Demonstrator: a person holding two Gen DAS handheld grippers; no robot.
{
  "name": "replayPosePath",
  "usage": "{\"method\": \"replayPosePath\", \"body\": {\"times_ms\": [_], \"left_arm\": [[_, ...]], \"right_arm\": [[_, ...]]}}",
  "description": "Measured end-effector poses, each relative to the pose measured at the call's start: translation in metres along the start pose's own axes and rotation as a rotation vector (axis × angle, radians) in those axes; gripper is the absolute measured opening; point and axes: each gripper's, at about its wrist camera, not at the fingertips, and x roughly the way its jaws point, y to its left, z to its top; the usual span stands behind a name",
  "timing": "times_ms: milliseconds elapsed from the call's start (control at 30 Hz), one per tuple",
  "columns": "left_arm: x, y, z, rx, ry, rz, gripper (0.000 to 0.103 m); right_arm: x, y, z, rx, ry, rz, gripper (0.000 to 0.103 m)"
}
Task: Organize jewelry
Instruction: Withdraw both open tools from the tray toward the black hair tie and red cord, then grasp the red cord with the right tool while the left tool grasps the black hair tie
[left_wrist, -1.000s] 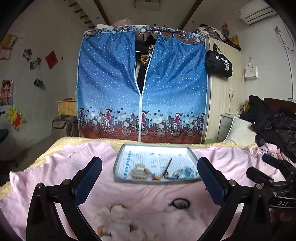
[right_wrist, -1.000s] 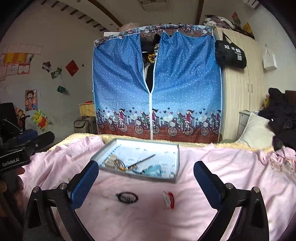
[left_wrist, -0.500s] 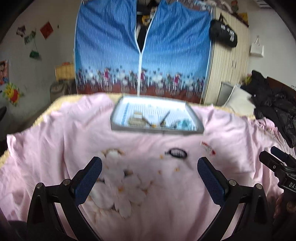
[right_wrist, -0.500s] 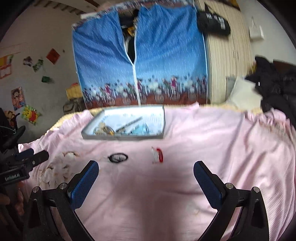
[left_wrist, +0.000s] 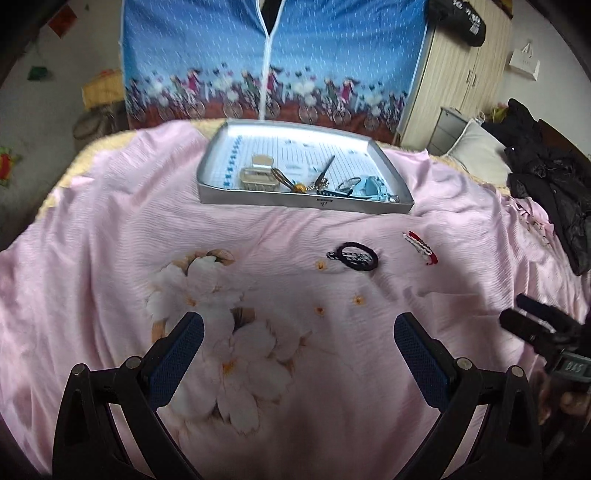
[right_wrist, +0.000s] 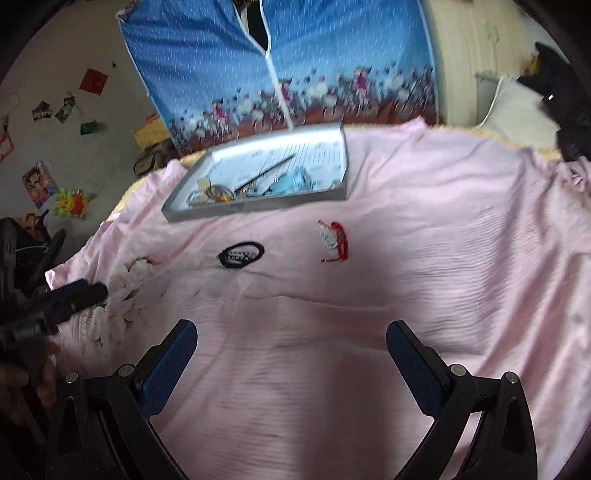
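A silver tray rests on the pink bedsheet and holds several hair clips and trinkets. In front of it on the sheet lie a black oval hair clip and a red-and-white hair clip. My left gripper hovers open above the flower print, well short of both clips. My right gripper is open over bare sheet, nearer than the red clip. Each gripper shows at the edge of the other's view, as the right gripper and the left gripper.
A blue zip wardrobe stands behind the bed, a wooden cupboard to its right. Dark clothes and a pillow lie at the bed's right side. The sheet is wrinkled.
Both views have tilted downward over the bed, so the tray and clips sit higher in frame and more sheet shows. Both grippers stay open and empty.
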Motion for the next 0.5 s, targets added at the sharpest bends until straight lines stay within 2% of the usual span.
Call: {"method": "replayPosePath", "body": {"times_ms": [133, 267, 300, 367, 400, 433, 467, 500], "left_arm": [[0.026, 0.009, 0.028, -0.005, 0.1, -0.075, 0.101], [0.058, 0.008, 0.048, -0.016, 0.168, -0.12, 0.1], [0.066, 0.007, 0.052, -0.021, 0.174, -0.14, 0.1], [0.079, 0.003, 0.057, -0.031, 0.184, -0.17, 0.099], [0.086, 0.002, 0.058, -0.039, 0.19, -0.189, 0.095], [0.091, 0.0, 0.059, -0.045, 0.195, -0.207, 0.088], [0.096, -0.001, 0.06, -0.052, 0.202, -0.225, 0.083], [0.102, -0.003, 0.06, -0.058, 0.211, -0.242, 0.074]], "right_arm": [[0.027, -0.01, 0.02, -0.046, 0.095, -0.009, 0.103], [0.055, -0.024, 0.038, -0.121, 0.14, -0.048, 0.103], [0.06, -0.026, 0.04, -0.136, 0.144, -0.059, 0.1], [0.071, -0.033, 0.044, -0.151, 0.152, -0.067, 0.088], [0.075, -0.035, 0.045, -0.147, 0.159, -0.066, 0.079], [0.081, -0.039, 0.045, -0.137, 0.17, -0.062, 0.07], [0.086, -0.04, 0.047, -0.132, 0.178, -0.055, 0.066], [0.09, -0.041, 0.047, -0.129, 0.185, -0.049, 0.062]]}}
